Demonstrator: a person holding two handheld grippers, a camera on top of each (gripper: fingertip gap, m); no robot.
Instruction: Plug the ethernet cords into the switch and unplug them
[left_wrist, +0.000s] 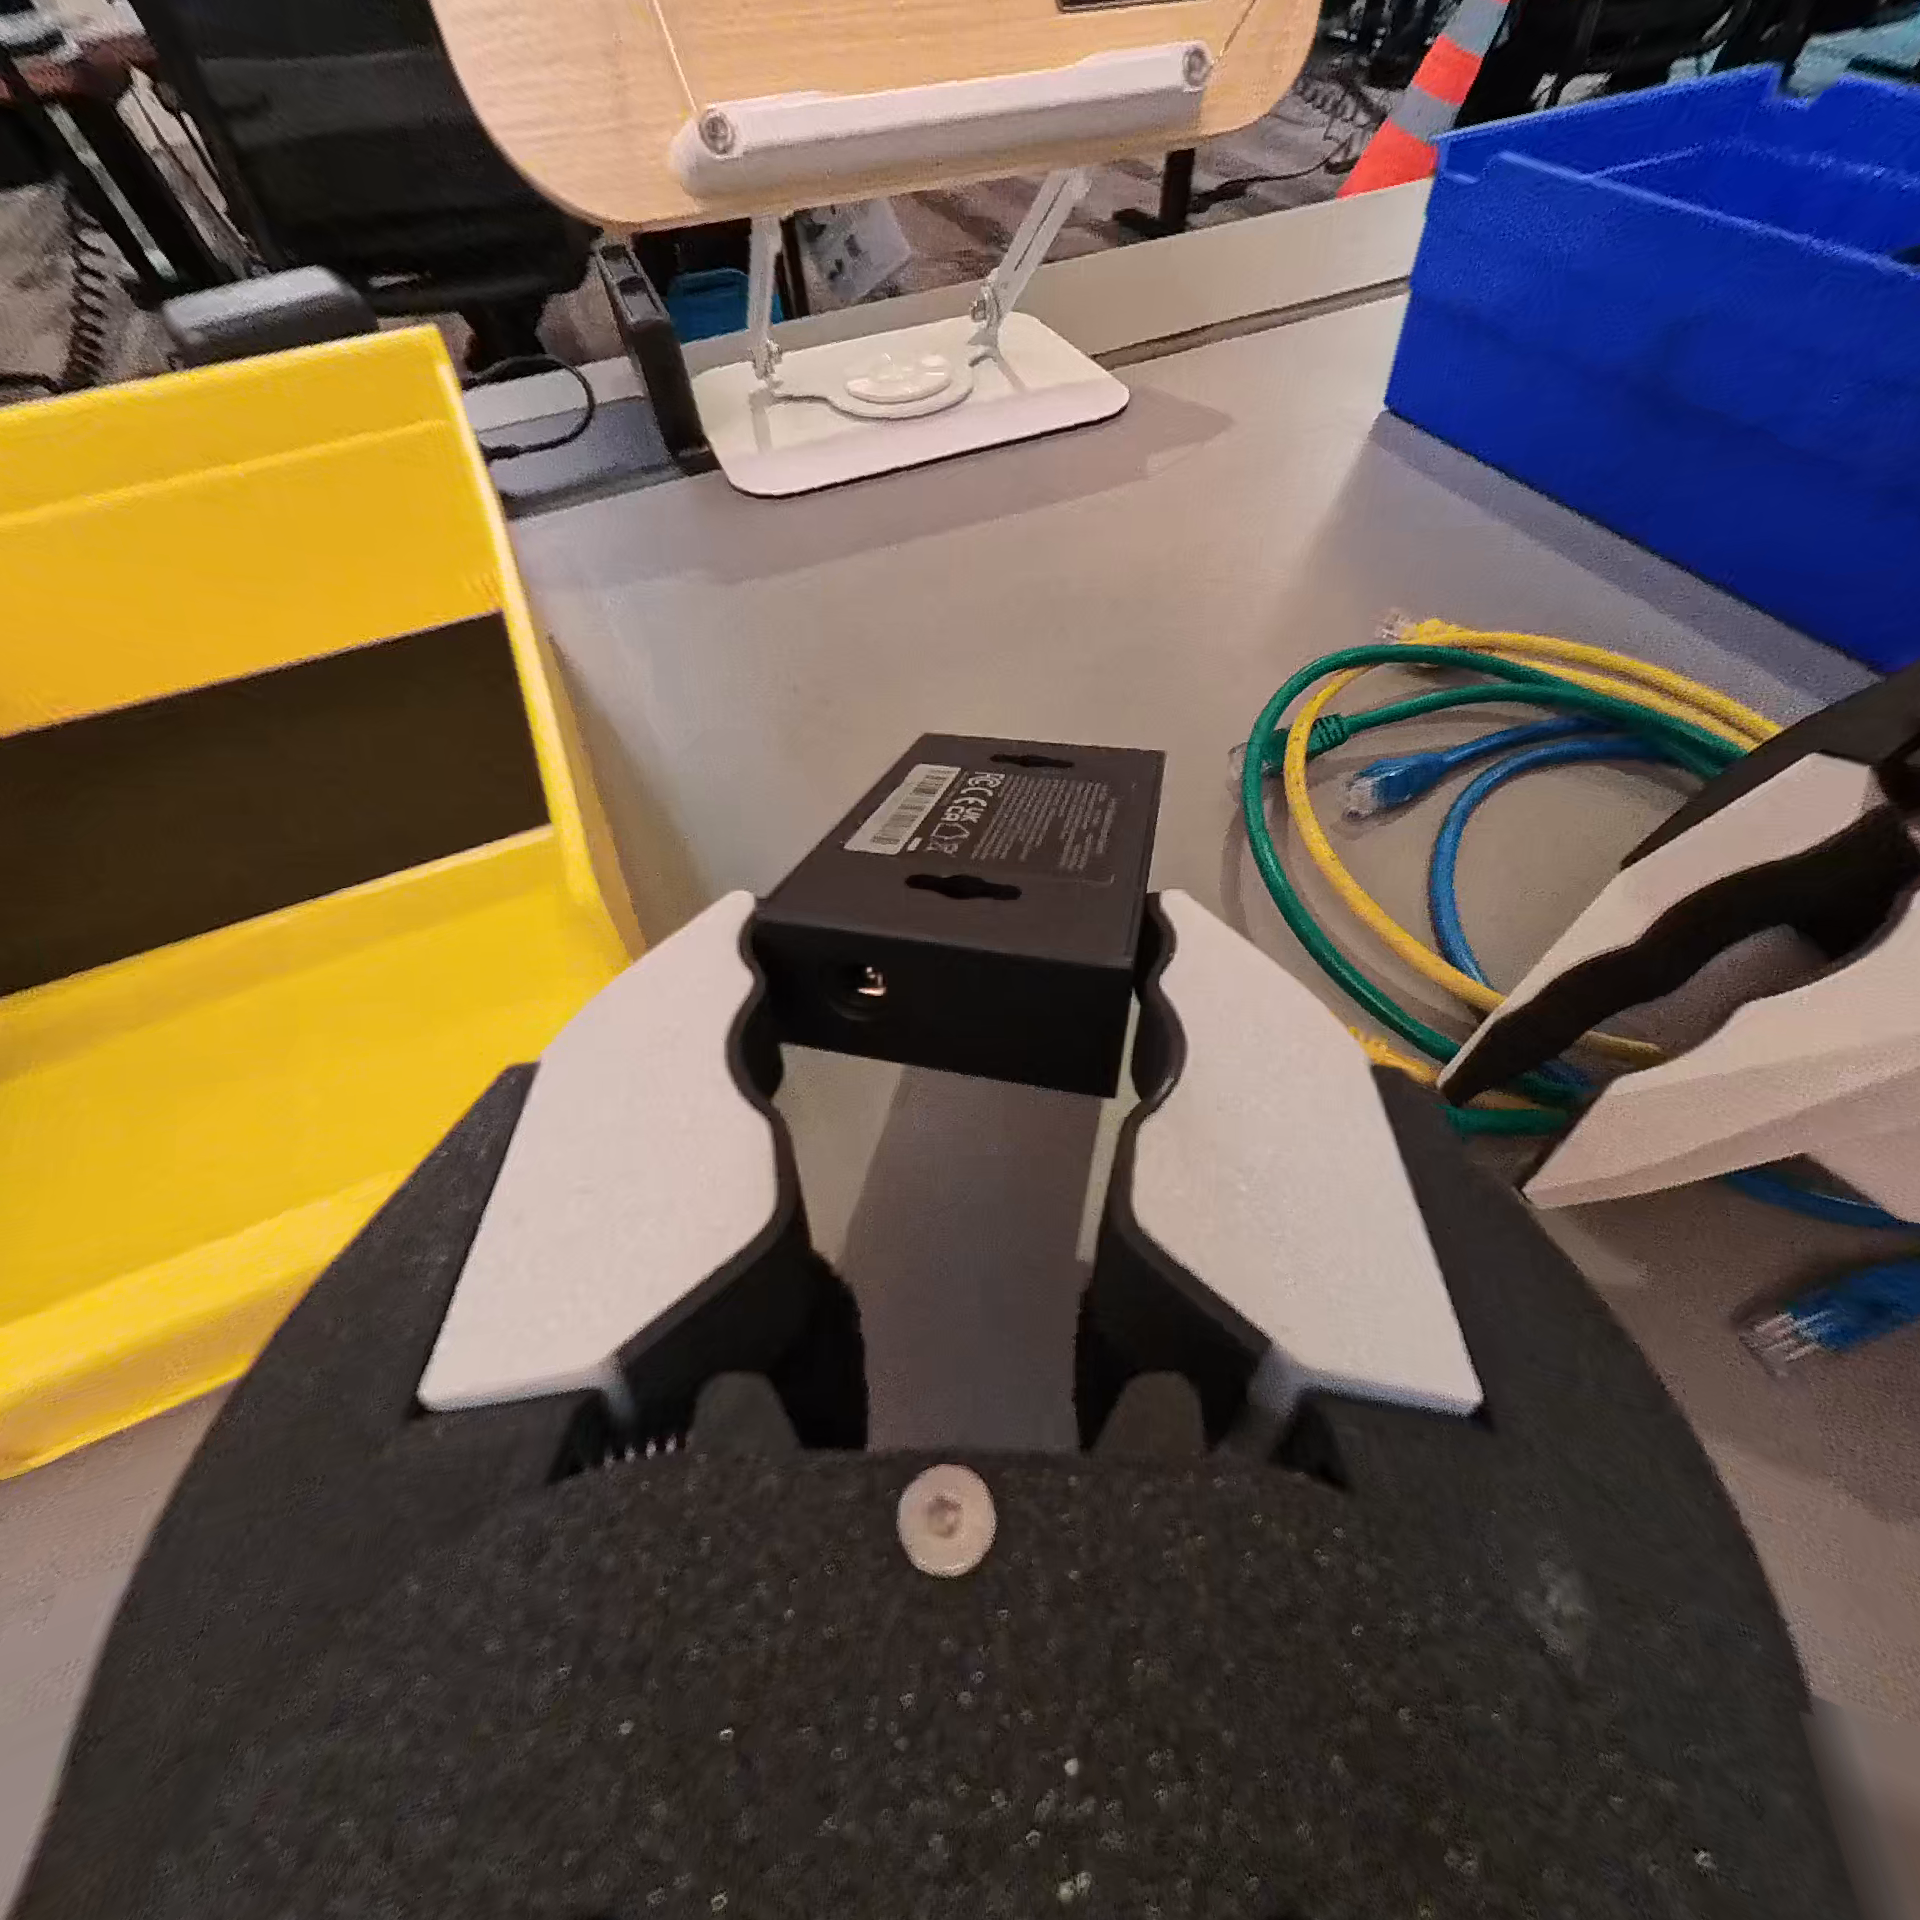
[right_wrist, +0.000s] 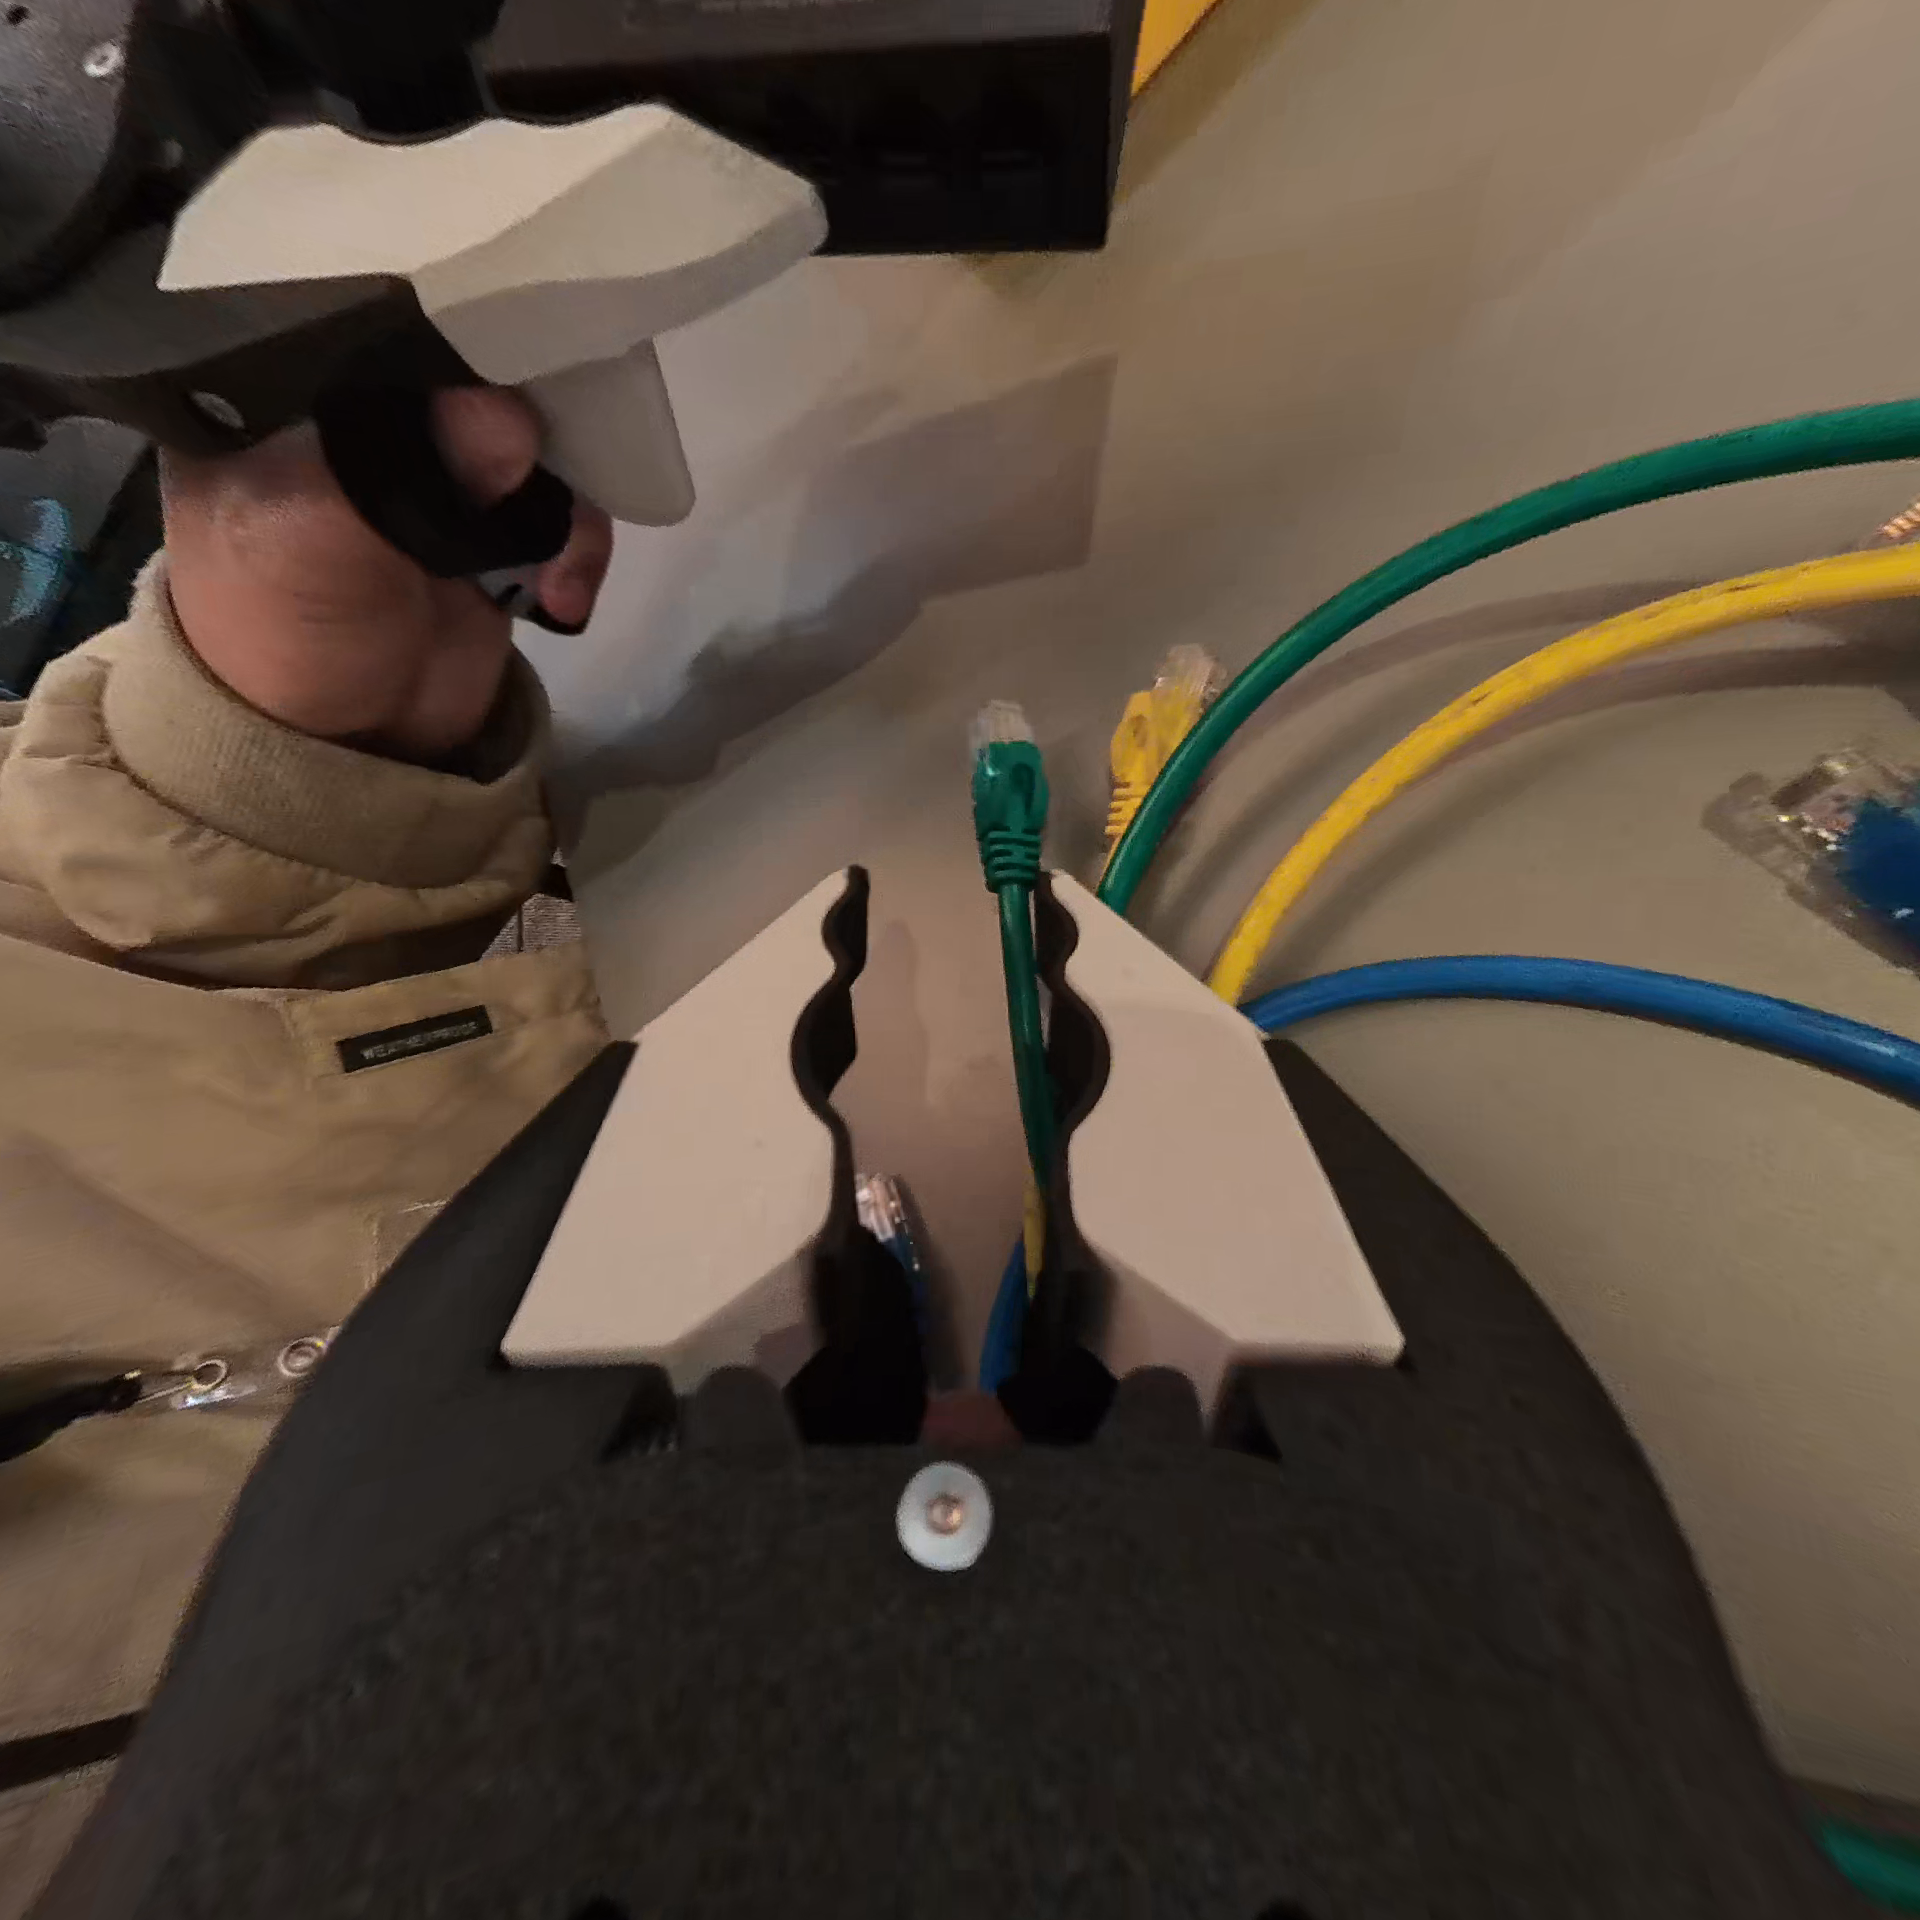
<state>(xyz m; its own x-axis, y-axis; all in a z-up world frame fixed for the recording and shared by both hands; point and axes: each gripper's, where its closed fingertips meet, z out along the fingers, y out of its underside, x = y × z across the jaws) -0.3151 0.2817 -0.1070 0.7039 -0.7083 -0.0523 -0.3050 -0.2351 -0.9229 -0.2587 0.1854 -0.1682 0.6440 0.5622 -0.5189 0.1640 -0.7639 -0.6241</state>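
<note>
Holding the small black rectangular network switch (left_wrist: 961, 914) between its pale fingertips, your left gripper (left_wrist: 951, 961) has the box clamped by its two short ends and lifted clear of the grey tabletop (left_wrist: 935, 623), label face up and the round power socket turned back toward the wrist. Your right gripper (right_wrist: 951, 894) stands with its jaws apart, and the green ethernet cord (right_wrist: 1023, 1029) runs up the gap along the inner face of the right-hand finger; nothing is pinched yet, as far as the right wrist view shows. That cord's clear plug (right_wrist: 1000, 727) lies just past the fingertips, its long axis nearly in line with the gripper and pointing away from you. The switch (right_wrist: 935, 135) sits ahead of that plug and somewhat to the left, at the top of the right wrist view, showing a dark face where the ports are too blurred to make out. So the move likely turns on this: the plug aims roughly at the switch, but you probably need to close on the boot first, then steer left. The yellow ethernet cord (right_wrist: 1507, 686) and blue ethernet cord (right_wrist: 1558, 987) loop just beside the green one and could snag. Your right gripper is much the nearer to all three.
</note>
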